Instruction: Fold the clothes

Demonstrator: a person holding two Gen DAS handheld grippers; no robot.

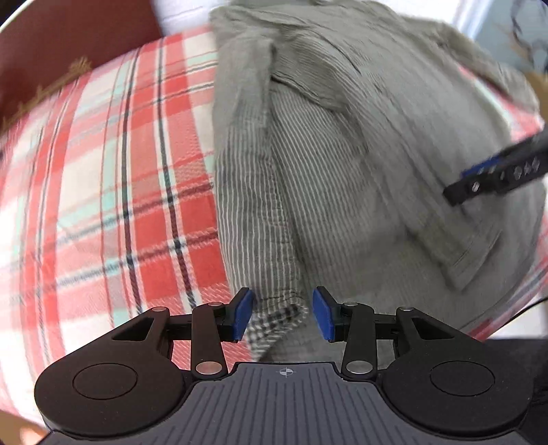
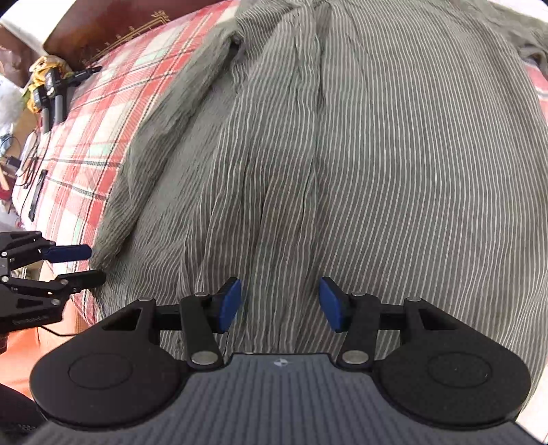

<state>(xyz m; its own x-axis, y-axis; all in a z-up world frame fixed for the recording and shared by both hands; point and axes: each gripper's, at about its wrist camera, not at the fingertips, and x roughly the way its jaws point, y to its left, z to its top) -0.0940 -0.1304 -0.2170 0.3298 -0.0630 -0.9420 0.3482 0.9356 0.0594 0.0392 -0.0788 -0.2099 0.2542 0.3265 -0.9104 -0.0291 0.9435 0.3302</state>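
Left wrist view: left gripper (image 1: 282, 315), jaws parted, straddling the hem corner of a grey striped shirt (image 1: 342, 154) without pinching; shirt blurred, spread on a plaid bedcover (image 1: 102, 191). Right wrist view: right gripper (image 2: 279, 304), jaws apart, empty, over the shirt (image 2: 376, 171); shirt's far edges cut off.

A home bedroom: a plaid bedsheet (image 1: 102, 191) against a carved wooden headboard (image 2: 113, 27).
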